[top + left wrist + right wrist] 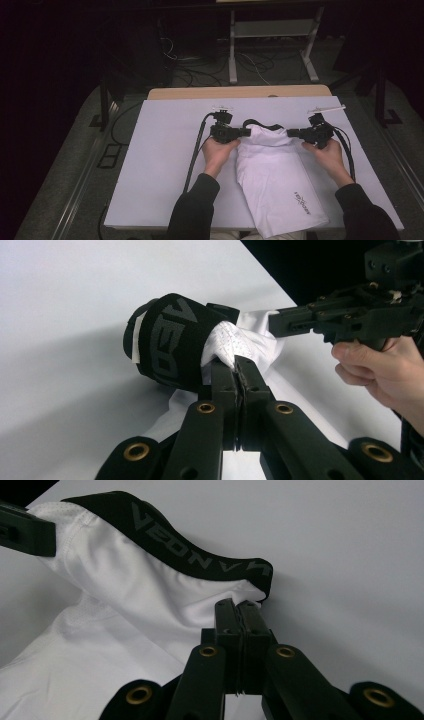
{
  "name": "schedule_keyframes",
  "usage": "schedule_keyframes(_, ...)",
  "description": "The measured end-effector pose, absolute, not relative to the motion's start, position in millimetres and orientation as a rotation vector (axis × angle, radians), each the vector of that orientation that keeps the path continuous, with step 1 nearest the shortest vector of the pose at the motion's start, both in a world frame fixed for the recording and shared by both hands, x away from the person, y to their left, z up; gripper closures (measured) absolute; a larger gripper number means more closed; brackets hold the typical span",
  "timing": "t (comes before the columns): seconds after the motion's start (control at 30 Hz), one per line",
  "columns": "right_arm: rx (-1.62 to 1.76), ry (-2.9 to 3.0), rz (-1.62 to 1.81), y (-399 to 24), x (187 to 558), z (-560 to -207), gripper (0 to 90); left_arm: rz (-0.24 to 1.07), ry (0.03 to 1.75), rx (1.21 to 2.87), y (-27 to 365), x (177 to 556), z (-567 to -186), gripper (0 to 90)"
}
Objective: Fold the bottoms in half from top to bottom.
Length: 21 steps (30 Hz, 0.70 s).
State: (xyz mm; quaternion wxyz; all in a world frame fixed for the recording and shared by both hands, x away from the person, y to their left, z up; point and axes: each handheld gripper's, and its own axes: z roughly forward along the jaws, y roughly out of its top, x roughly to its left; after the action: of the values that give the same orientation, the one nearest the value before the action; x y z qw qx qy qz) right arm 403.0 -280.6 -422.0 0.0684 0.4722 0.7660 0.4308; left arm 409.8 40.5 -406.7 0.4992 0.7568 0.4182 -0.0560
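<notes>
We pinch the white shorts (272,165) with the left gripper (244,132) at 9 o'clock and the right gripper (292,133) at 3 o'clock, probably to stretch the waistband (200,555) flat.

both forearms are reaching forward from the bottom of the high view, dark sleeves apart. the left gripper (243,132) is pointing inward, jaws pressing together — the right gripper (294,133) is mirroring it, jaws likewise clamping tight.

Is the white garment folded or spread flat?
Folded: the white garment lies as a narrow strip; both grippers pinch its black waistband end.
</notes>
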Motion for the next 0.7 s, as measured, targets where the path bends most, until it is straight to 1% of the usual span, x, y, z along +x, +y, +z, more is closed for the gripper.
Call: schedule_keyframes(0.7, 1.391, 2.312, 1.326, -284, 381, -417, 87.8, -0.140, 0.946, 1.873, 40, 390, -401, 87.5)
